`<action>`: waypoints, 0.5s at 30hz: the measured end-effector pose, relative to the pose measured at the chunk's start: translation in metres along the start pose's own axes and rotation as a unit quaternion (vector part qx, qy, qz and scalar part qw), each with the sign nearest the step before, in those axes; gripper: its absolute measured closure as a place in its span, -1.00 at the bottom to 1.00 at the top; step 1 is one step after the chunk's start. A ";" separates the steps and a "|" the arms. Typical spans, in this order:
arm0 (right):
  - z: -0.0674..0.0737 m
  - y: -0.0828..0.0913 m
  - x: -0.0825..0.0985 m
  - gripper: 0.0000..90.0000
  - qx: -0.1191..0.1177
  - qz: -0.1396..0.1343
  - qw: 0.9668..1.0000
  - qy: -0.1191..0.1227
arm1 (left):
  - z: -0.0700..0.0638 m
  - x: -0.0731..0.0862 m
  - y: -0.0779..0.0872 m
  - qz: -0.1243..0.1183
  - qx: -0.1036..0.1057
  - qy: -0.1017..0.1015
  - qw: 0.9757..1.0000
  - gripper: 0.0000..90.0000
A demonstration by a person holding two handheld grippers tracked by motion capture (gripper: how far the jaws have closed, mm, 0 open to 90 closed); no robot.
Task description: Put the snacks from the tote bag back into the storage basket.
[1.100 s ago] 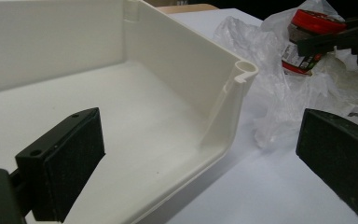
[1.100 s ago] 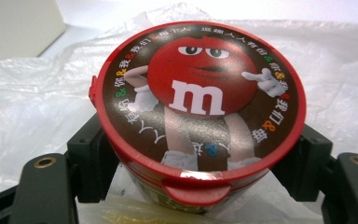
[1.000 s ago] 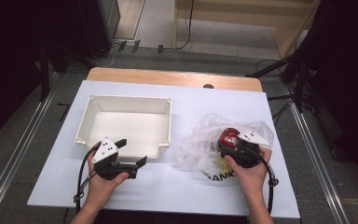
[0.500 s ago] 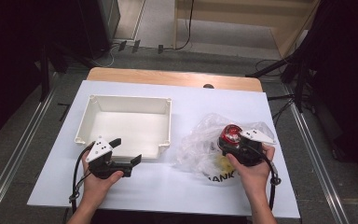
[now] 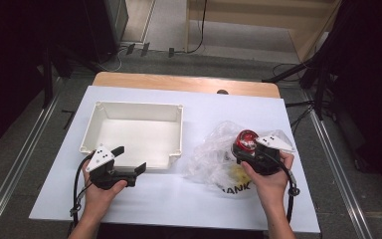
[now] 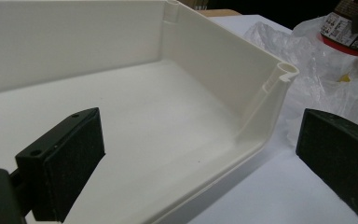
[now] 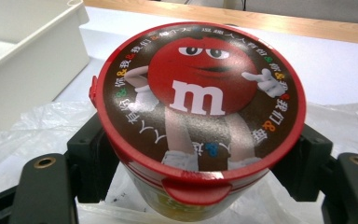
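A round candy tub [image 7: 200,93] with a red-rimmed lid showing a red cartoon character sits upright between the jaws of my right gripper [image 7: 200,161], which is shut on its sides. In the high view the tub [image 5: 246,138] hangs just over a crumpled clear plastic bag [image 5: 211,154] at the table's right. My left gripper [image 5: 132,158] stands open with nothing between its fingers, at the front edge of a white tray [image 5: 132,106]. In the left gripper view its jaws frame the tray's near right corner [image 6: 279,74].
The white tray [image 7: 28,51] is bare inside. The bag [image 6: 317,70] holds something yellow and bears printed letters. A white sheet [image 5: 189,214] covers the table, with a wooden edge [image 5: 179,82] at the back. Cables trail from both grippers toward the person.
My right gripper has lifted the candy tub a little above the plastic bag. The left gripper has stayed by the tray's front edge.
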State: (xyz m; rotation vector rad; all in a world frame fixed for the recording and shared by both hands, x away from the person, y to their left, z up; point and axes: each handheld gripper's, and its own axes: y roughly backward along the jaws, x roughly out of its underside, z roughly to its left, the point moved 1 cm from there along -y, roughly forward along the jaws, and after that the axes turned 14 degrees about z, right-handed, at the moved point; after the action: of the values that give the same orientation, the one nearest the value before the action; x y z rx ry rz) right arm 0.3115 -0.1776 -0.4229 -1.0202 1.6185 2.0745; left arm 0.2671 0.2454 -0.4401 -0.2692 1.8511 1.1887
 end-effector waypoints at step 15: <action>0.014 0.001 -0.013 -0.42 -0.008 -0.009 1.000 0.005 | 0.003 0.000 0.002 -0.003 -0.001 0.002 1.000 -0.97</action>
State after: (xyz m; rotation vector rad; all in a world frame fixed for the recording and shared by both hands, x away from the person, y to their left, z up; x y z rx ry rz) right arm 0.3152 -0.1625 -0.4121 -1.0484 1.5952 2.0771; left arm 0.2671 0.2488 -0.4393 -0.2780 1.8527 1.1862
